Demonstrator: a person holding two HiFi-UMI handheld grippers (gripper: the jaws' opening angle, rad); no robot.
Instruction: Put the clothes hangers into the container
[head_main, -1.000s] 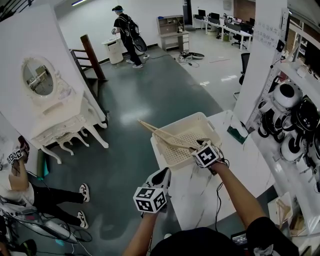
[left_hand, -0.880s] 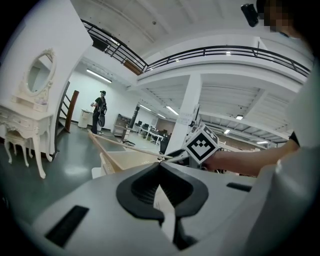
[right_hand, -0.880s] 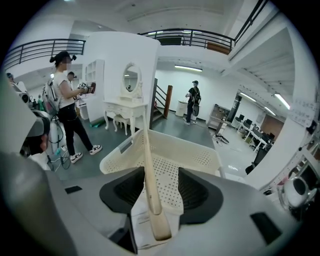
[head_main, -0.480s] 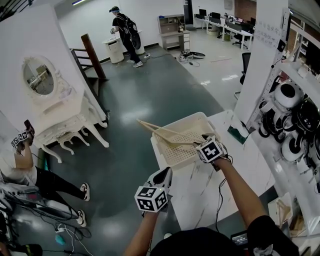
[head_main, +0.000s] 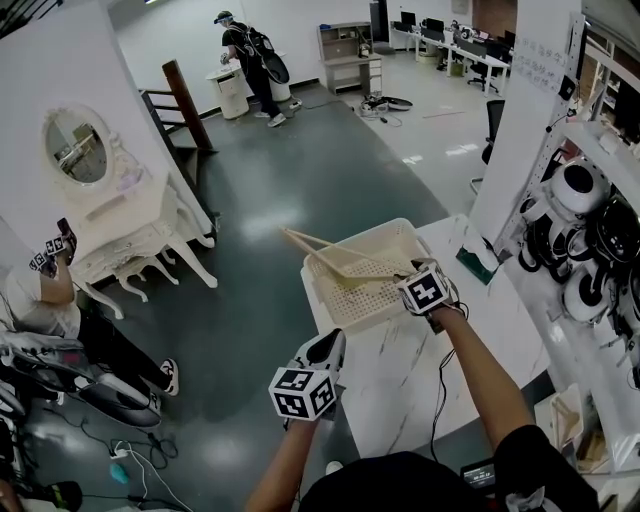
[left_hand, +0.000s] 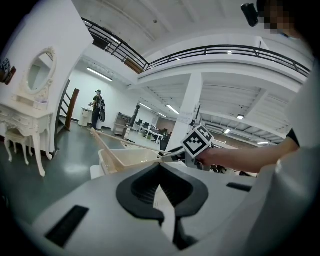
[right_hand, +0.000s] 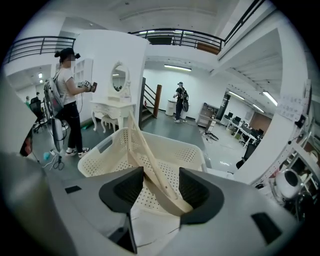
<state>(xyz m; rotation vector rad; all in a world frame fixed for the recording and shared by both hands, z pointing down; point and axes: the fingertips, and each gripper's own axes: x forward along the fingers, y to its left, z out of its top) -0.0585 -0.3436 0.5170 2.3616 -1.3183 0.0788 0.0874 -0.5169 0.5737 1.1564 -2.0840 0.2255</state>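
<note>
Clothes hanger (right_hand: 152, 167) of pale wood, lying aslant in the cream perforated basket (right_hand: 98, 157), far tip jutting past the rim above the dark green floor (head_main: 270, 200), near end down over the basket's holed bottom and between the jaws of the right gripper (right_hand: 162, 186). Jaws there wide apart, having just been opening, the wood close against one pad with a clear gap to the other, not squeezed. Basket sitting at the corner of a white marbled table (head_main: 400, 390). Left gripper (left_hand: 160, 170) held low off the table's side, over the floor, apart from the basket, jaws drawn together with nothing between them. Beyond, a white dressing table (head_main: 120, 230) with an oval mirror against a white partition, one person beside it at the picture's left edge, another far off by a white cabinet.
</note>
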